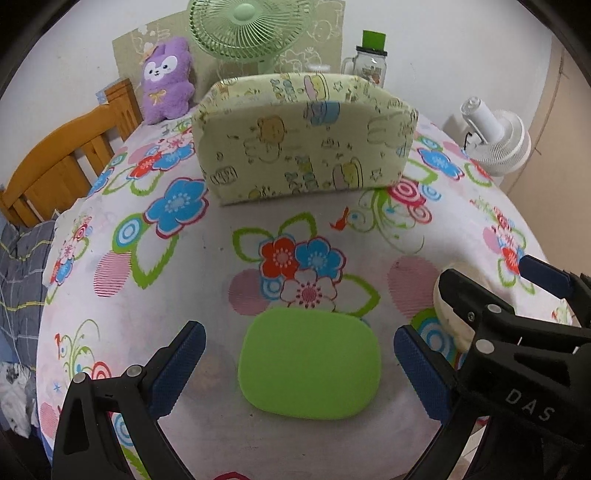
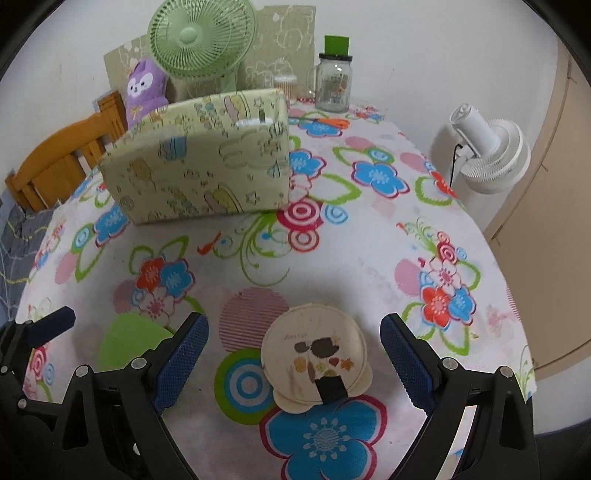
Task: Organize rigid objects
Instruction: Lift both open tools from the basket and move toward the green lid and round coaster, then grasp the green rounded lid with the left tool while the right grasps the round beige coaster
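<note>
Both tongs are held wide open and grasp nothing: the left tongs (image 1: 299, 365) are set astride a flat green pad (image 1: 309, 363), and the right tongs (image 2: 293, 363) are set astride a round cream case (image 2: 316, 360) with a dark tab at its near edge. Both things lie flat on the flowered cloth of the counter (image 2: 354, 236), near its front edge and just beside each other. Trouble is most likely to come from the thinness of the green pad: it could be pushed along the cloth rather than lifted, or the cloth could be pinched with it. The cream case is domed and smooth, so it may be squeezed out of the fingers if it is caught off centre. A knock between the two tongs is also possible, since the right tongs (image 1: 517, 332) are seen close against the left one's inner finger. Open room is found in the middle of the counter, between the things and the patterned box (image 1: 303, 136). The right edge falls away near a white fan (image 2: 487, 147); a glass jar (image 2: 334, 83) and a green fan (image 1: 247, 26) crowd the back.
</note>
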Demonstrator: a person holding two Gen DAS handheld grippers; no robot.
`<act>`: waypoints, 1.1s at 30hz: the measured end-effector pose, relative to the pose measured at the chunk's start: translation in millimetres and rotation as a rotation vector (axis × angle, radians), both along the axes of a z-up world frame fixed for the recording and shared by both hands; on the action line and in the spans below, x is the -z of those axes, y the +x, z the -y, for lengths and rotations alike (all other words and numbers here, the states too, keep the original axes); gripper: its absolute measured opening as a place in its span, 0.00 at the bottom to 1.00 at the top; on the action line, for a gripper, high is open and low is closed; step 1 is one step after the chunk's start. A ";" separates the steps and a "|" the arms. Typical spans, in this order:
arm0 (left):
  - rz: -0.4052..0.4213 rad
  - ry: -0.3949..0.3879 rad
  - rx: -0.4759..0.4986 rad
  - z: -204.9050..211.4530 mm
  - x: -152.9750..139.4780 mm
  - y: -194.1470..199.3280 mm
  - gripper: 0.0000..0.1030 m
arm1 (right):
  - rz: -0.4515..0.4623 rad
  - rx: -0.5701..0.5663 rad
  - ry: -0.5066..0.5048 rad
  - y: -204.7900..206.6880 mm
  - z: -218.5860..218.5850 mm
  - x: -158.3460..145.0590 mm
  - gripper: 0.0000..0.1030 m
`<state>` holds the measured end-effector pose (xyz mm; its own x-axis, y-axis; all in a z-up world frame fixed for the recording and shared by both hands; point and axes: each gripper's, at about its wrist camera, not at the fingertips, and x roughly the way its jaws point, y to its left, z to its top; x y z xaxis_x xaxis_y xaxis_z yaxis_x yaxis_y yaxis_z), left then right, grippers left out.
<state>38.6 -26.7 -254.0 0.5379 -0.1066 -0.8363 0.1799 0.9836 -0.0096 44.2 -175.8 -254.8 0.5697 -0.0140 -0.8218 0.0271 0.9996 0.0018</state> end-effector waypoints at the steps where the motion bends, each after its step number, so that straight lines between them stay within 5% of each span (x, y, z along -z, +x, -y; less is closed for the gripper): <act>1: 0.001 0.001 0.005 -0.1 2.0 -0.5 1.00 | -0.002 -0.002 0.000 -0.6 -0.3 3.2 0.93; 20: 0.000 0.015 0.104 8.6 29.6 -1.4 1.00 | -0.046 0.032 -0.026 0.2 0.2 38.9 0.93; 33: -0.007 0.003 0.057 12.5 31.7 3.2 0.92 | -0.047 0.046 -0.006 12.5 7.6 46.6 0.94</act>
